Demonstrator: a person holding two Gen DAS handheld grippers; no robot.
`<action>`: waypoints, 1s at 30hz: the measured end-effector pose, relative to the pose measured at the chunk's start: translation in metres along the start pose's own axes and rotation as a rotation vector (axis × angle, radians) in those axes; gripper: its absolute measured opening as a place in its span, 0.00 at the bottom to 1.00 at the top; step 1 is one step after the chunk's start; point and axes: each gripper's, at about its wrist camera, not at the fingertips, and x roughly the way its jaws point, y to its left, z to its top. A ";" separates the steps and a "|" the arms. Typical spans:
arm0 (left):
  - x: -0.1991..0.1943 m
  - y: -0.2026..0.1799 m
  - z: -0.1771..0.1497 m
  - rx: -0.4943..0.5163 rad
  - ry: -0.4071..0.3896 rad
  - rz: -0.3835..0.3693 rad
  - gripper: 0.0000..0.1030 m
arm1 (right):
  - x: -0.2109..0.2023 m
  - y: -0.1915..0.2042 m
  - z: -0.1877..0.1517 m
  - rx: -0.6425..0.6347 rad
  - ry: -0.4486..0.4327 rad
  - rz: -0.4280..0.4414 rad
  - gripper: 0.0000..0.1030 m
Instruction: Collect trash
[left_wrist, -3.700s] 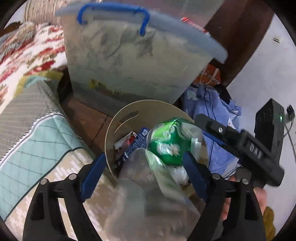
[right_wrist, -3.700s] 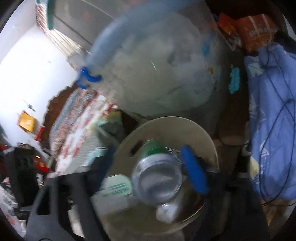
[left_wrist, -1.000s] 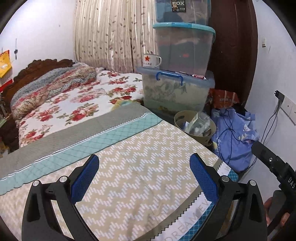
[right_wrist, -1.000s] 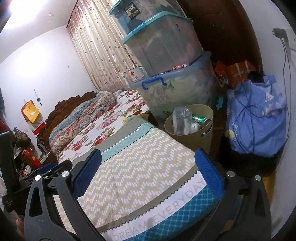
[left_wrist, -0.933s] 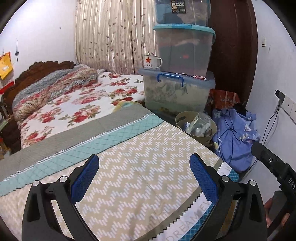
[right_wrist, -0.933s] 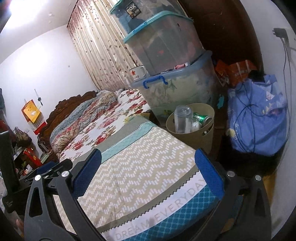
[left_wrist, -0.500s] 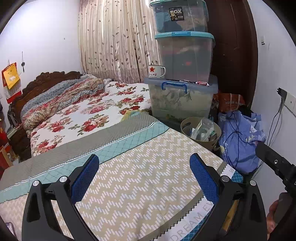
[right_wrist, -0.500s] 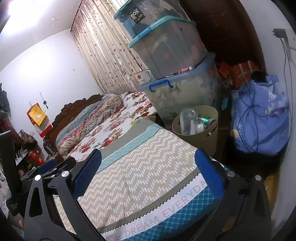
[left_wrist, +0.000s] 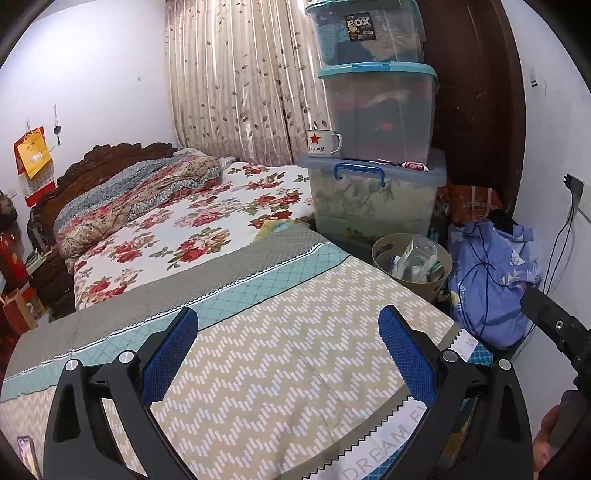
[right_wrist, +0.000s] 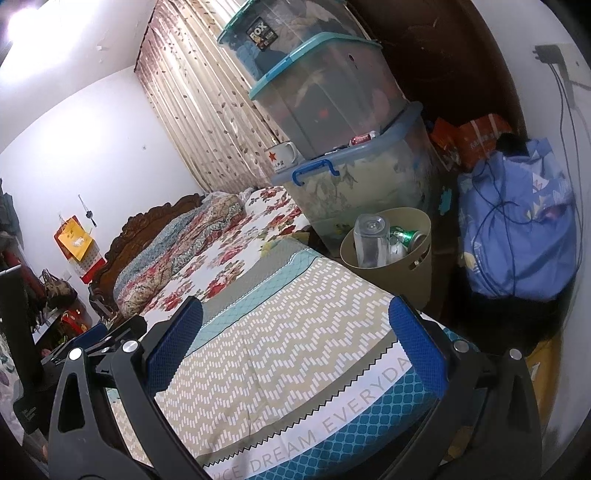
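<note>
Both claws released above the bed, trash bin ahead to the right.

I hold the left gripper (left_wrist: 288, 354) and the right gripper (right_wrist: 295, 347) level over the foot of the bed, jaws spread wide and empty; under both lies the zigzag blanket (left_wrist: 280, 369); beyond it, ahead and left, the floral bedspread (left_wrist: 192, 229); ahead and right, stacked storage boxes (left_wrist: 373, 110) by the curtain (left_wrist: 236, 81); the tan trash bin (right_wrist: 402, 269) stands past my right fingertips, beside the bed's corner, holding a clear bottle (right_wrist: 369, 240) and a green can (right_wrist: 406, 236).
</note>
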 end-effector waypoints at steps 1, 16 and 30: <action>0.000 0.000 0.000 0.000 -0.001 0.002 0.92 | 0.000 0.000 0.000 0.003 0.000 -0.004 0.97; -0.005 -0.002 0.001 0.002 -0.015 0.033 0.92 | 0.000 -0.003 -0.001 0.007 -0.004 -0.023 0.97; -0.007 0.000 0.003 -0.010 -0.008 0.049 0.92 | 0.001 -0.006 -0.002 0.018 0.004 -0.022 0.97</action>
